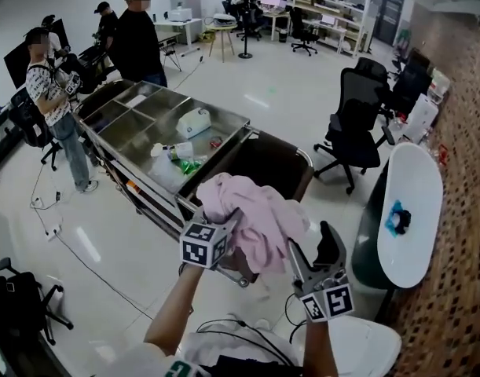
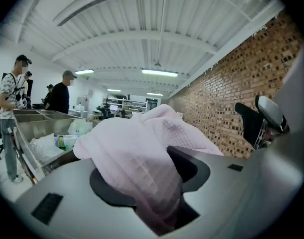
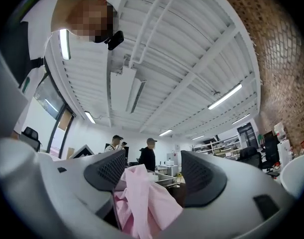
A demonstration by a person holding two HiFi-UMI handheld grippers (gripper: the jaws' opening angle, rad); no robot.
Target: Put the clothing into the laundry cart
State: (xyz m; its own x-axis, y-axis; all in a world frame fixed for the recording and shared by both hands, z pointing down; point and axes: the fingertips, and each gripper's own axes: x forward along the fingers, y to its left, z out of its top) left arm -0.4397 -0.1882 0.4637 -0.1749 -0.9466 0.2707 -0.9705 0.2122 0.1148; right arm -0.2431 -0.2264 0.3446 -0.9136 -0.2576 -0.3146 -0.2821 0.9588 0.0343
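Adjoining laundry cart [image 1: 291, 171]: cluttered steel trolley [image 1: 137, 136]

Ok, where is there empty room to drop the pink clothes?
The dark bin of the laundry cart, just past the pink clothing, looks bare. The steel top's far compartments, by the standing people, look bare too. Its near corner is crowded with bottles and a bag. The white oval table is bare but for a blue thing.
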